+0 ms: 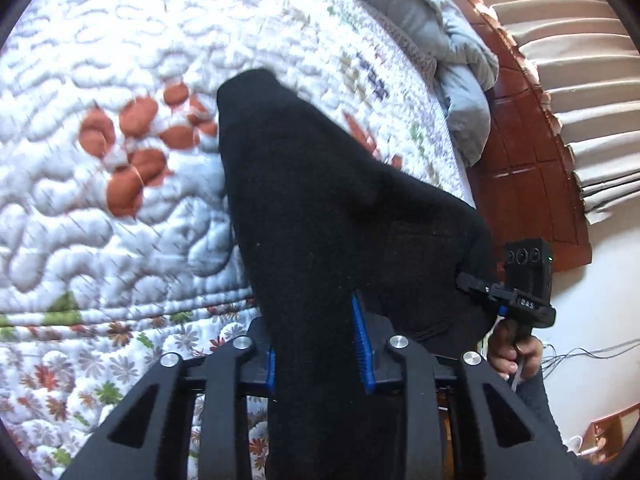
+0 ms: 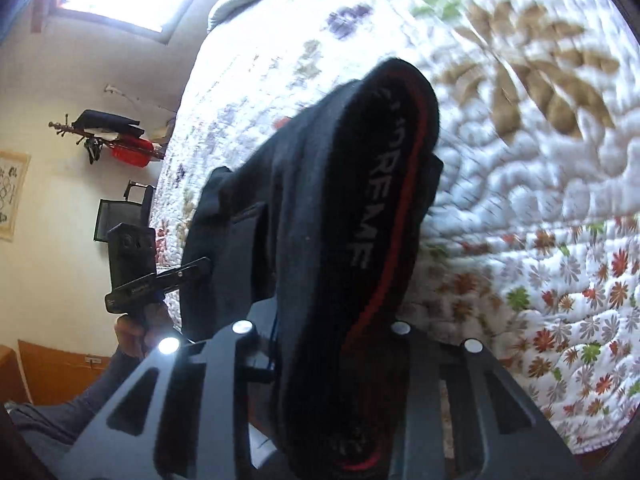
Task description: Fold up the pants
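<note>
Pants [image 1: 320, 208], black, bunched between both claws, lifted above quilted floral bedspread [image 1: 100, 208]. Left claw [image 1: 316, 344] clamped on dark fabric, blue pads [image 1: 362, 344] pressing either side; fabric rises ahead of claw in peaked fold. Grey blanket [image 1: 460, 80] heaped far ahead, to claw's right. Right claw [image 2: 320, 360] clamped on waistband [image 2: 384, 216]: red stripe, grey lettering running away from claw. Other claw, hand-held, visible at edge of each wrist view.
</note>
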Tool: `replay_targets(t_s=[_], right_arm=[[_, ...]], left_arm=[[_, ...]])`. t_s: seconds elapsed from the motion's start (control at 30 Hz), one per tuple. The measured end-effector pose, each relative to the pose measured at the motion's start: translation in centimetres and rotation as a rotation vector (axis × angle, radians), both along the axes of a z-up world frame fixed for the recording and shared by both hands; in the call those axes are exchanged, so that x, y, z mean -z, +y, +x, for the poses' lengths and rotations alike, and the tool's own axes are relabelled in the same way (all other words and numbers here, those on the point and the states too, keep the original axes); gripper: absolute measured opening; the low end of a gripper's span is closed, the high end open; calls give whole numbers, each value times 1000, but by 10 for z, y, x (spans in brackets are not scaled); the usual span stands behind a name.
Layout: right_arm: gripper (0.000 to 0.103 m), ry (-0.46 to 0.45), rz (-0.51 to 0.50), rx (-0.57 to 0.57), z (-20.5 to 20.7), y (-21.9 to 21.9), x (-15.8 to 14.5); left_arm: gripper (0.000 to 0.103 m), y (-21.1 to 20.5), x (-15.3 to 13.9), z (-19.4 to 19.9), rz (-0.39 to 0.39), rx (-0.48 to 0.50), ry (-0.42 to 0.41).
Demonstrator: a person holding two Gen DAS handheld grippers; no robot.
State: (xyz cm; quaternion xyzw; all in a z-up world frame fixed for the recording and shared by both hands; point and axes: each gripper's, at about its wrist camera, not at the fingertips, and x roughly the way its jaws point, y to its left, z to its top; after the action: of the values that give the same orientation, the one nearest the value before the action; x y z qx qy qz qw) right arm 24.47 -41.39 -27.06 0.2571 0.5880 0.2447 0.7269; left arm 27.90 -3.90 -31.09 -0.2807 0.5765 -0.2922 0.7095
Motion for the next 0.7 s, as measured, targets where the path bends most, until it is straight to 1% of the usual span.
replay_targets(t_s=[0.1, 0.17, 0.27, 0.37, 0.47, 0.5, 0.53, 0.57, 0.6, 0.7], right_arm=[[28, -42, -8, -29, 7, 20, -22], [28, -71, -2, -46, 21, 38, -38], [28, -117, 7, -84, 56, 79, -59], [28, -149, 21, -135, 97, 131, -70], [28, -158, 36, -186, 138, 187, -68], [28, -152, 45, -208, 153, 213, -63], [28, -148, 50, -219, 163, 227, -60], [28, -143, 52, -241, 175, 250, -53], [28, -137, 53, -253, 182, 263, -48], [28, -104, 62, -282, 203, 307, -21]], left_arm=[[29, 18, -22, 6, -6, -22, -50], [29, 42, -44, 14, -5, -45, -102], [29, 81, -70, 27, 14, -89, -160], [29, 132, -85, 48, 41, -159, -189], [29, 183, -84, 67, 63, -224, -183], [29, 204, -81, 73, 77, -248, -179], [29, 219, -78, 77, 84, -264, -173], [29, 233, -73, 80, 86, -279, -163], [29, 254, -65, 85, 85, -298, -142], [29, 291, -45, 91, 102, -323, -112]])
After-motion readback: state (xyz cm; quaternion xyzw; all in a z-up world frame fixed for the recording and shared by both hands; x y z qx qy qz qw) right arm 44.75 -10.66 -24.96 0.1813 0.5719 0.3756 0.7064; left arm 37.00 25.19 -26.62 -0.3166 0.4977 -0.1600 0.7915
